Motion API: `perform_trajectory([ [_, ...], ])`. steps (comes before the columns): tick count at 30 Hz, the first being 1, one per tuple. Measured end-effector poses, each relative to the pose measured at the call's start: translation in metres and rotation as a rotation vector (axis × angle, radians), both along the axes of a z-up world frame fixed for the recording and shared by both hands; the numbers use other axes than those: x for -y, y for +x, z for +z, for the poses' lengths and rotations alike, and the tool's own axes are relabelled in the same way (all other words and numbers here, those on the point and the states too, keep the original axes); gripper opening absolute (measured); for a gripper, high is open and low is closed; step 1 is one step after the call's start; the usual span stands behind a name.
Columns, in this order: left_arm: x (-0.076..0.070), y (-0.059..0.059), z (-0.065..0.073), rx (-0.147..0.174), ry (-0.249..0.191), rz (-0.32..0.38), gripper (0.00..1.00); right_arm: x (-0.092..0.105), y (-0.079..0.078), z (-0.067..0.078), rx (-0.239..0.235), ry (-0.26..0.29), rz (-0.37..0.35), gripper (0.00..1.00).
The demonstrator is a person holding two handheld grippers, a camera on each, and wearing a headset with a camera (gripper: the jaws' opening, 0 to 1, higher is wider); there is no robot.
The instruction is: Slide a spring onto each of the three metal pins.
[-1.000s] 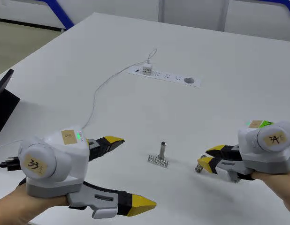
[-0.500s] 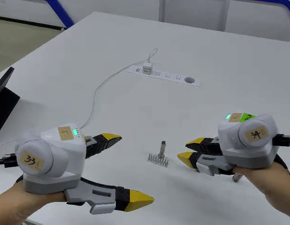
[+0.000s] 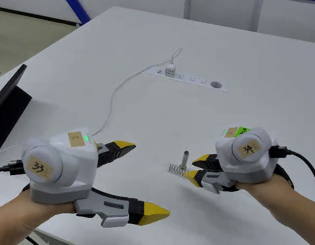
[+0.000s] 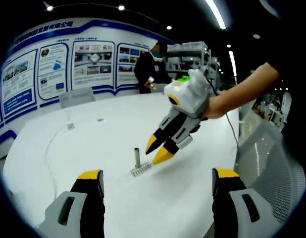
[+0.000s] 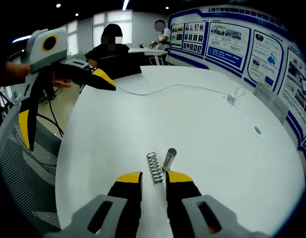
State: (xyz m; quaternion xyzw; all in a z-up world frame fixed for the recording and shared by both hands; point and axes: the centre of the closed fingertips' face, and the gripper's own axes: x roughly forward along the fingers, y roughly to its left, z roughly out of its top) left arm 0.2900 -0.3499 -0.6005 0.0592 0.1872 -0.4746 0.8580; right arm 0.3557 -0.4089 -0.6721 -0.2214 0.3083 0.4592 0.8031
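Spring (image 5: 154, 167): lies flat on the desk (image 3: 147, 66), just beside the foot of the pin (image 5: 168, 159), right in front of the tips of the right tongs (image 3: 193, 169).
Pin: stands upright and bare. It is stiff metal, probably light and easy to tip.
Spring's feel: likely light, thin, bouncy wire that may roll or shoot out if squeezed hard.
Where to hold: gently across the coils near one end, leaving the other end free for the pin.
Right tongs: narrow gap, holding nothing, low by the spring.
Left tongs (image 3: 149, 178): wide apart, empty, well apart from the pin.
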Motion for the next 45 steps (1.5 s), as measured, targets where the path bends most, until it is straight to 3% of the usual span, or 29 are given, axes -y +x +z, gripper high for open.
perform_trajectory([
  [11, -0.007, 0.001, -0.005, -0.012, 0.006, 0.014, 0.92, -0.003, 0.004, -0.017, -0.021, -0.069, 0.023, 0.18],
  [25, -0.010, 0.003, -0.007, -0.018, 0.006, 0.021, 0.91, -0.004, 0.006, -0.030, -0.069, -0.102, 0.020, 0.16],
  [45, -0.011, 0.001, -0.007, -0.024, 0.012, 0.016, 0.90, -0.004, 0.002, -0.034, -0.068, -0.120, 0.064, 0.11],
])
